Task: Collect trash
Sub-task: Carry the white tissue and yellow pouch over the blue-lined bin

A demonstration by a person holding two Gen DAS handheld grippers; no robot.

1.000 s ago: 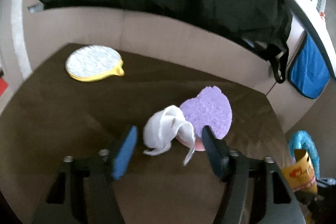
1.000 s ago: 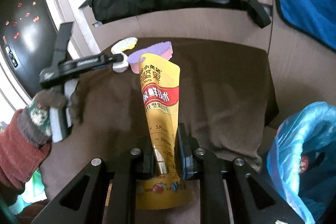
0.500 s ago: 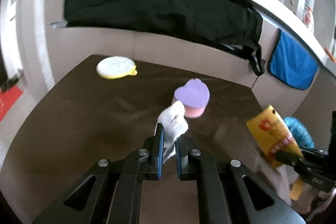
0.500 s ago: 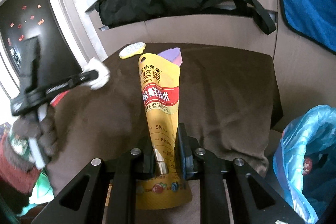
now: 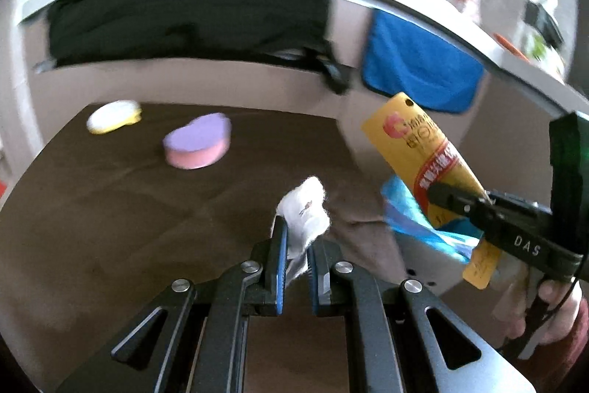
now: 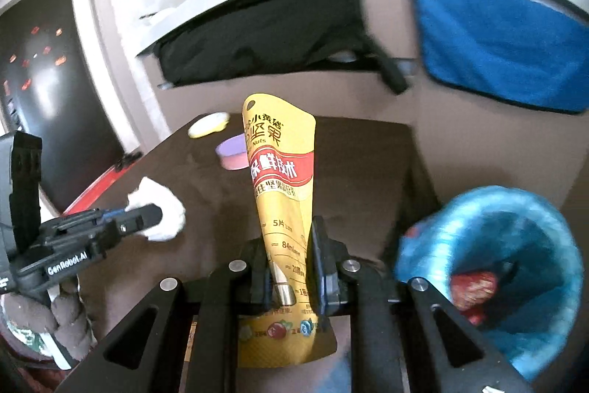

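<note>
My left gripper (image 5: 294, 238) is shut on a crumpled white tissue (image 5: 303, 212) and holds it above the brown cloth-covered table (image 5: 110, 227). In the right wrist view that left gripper (image 6: 147, 214) shows at the left with the white tissue (image 6: 162, 209) at its tip. My right gripper (image 6: 289, 245) is shut on a yellow nut snack pouch (image 6: 281, 172), held upright. The same pouch (image 5: 423, 153) appears at the right of the left wrist view. A blue trash bag (image 6: 515, 264), open with red trash inside, stands at the lower right beside the table.
A purple and pink heart-shaped sponge (image 5: 198, 146) and a yellow and white round pad (image 5: 114, 116) lie at the far side of the table. A black cloth (image 5: 184, 21) and a blue towel (image 5: 419, 69) hang over the rail behind.
My left gripper closed on the white tissue, lifted it off the table and carried it right, away from the sponge. My right gripper swung right with the pouch, bringing the blue bag further into view.
</note>
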